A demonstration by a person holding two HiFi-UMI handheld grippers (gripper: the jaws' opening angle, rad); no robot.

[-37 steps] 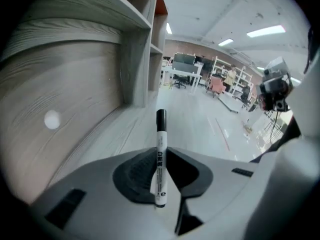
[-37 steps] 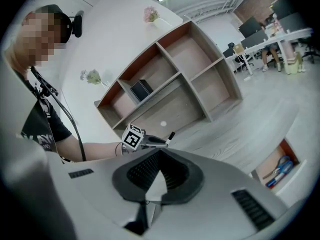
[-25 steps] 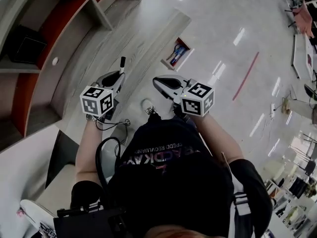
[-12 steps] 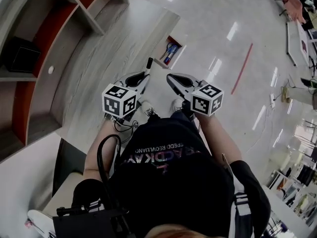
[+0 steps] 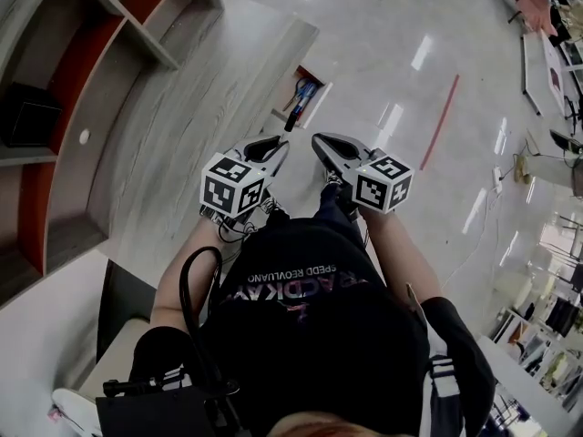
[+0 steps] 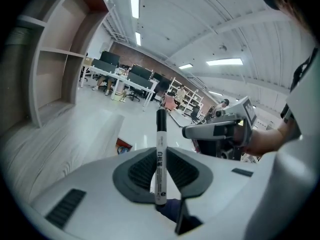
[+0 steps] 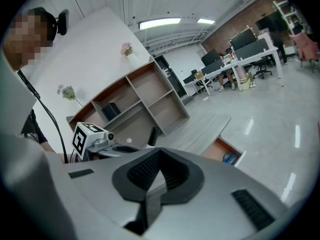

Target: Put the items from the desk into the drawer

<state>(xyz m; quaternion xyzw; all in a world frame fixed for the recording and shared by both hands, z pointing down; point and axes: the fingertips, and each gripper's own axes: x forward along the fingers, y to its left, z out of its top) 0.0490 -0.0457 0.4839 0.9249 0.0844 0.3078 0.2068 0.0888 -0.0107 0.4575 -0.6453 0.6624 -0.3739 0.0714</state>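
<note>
1. The person holds two grippers out in front of the body, side by side and near each other; each carries one cube with square markers, the left cube (image 5: 233, 186) and the right cube (image 5: 382, 182).
2. The left gripper (image 5: 276, 144) has its jaws pressed onto one marker (image 6: 159, 156), which is clamped around its lower white barrel.
3. The marker stands roughly upright between the pads and its black cap points away from the gripper.
4. In the head view the marker's cap overlaps the near end of the drawer (image 5: 315, 104), but how far above it the marker sits cannot be told.
5. The right gripper (image 7: 159, 152) has its jaws brought fully together, and nothing is between them.
6. One drawer is pulled open from the edge of the grey wooden desk (image 5: 182, 126).
7. A blue thing and a red thing lie inside the drawer; they are too small to count exactly.
8. One shelf unit (image 5: 82, 71) with red back panels stands along the far side of the desk.
9. The right gripper view shows the left gripper and the marker's black cap just beyond the closed jaws.
</note>
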